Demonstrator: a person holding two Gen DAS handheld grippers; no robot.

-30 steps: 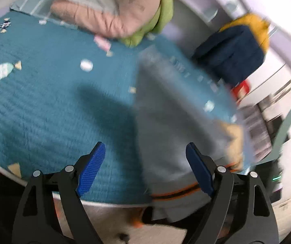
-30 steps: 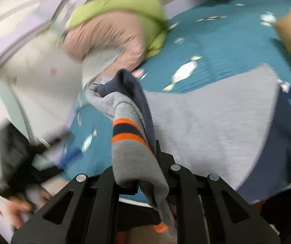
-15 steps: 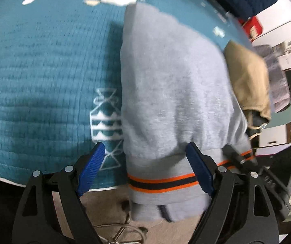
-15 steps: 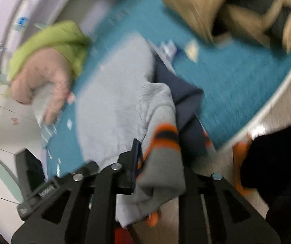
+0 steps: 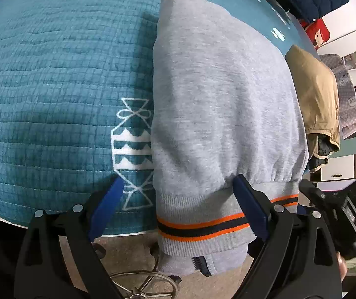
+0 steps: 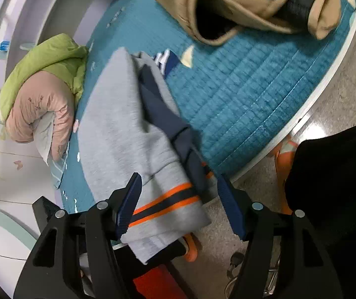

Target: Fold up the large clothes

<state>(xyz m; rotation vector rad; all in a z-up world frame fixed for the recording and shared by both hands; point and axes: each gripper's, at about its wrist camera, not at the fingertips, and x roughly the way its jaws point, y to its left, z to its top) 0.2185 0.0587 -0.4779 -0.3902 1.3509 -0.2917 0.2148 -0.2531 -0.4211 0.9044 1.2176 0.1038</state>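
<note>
Both your grippers are wide open, holding nothing. Your left gripper point(image 5: 178, 206) and right gripper point(image 6: 180, 204) sit around the striped hem of the gray sweatshirt point(image 5: 222, 99), folded on the teal quilt's point(image 5: 53, 74) near edge. Next, pinch the hem and fold again.

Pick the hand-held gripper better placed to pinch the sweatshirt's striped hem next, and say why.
Probably the right hand-held gripper: it is open with the striped hem of the gray sweatshirt between its fingers. The left hand-held gripper, also open, straddles the hem's corner and bare quilt.
</note>
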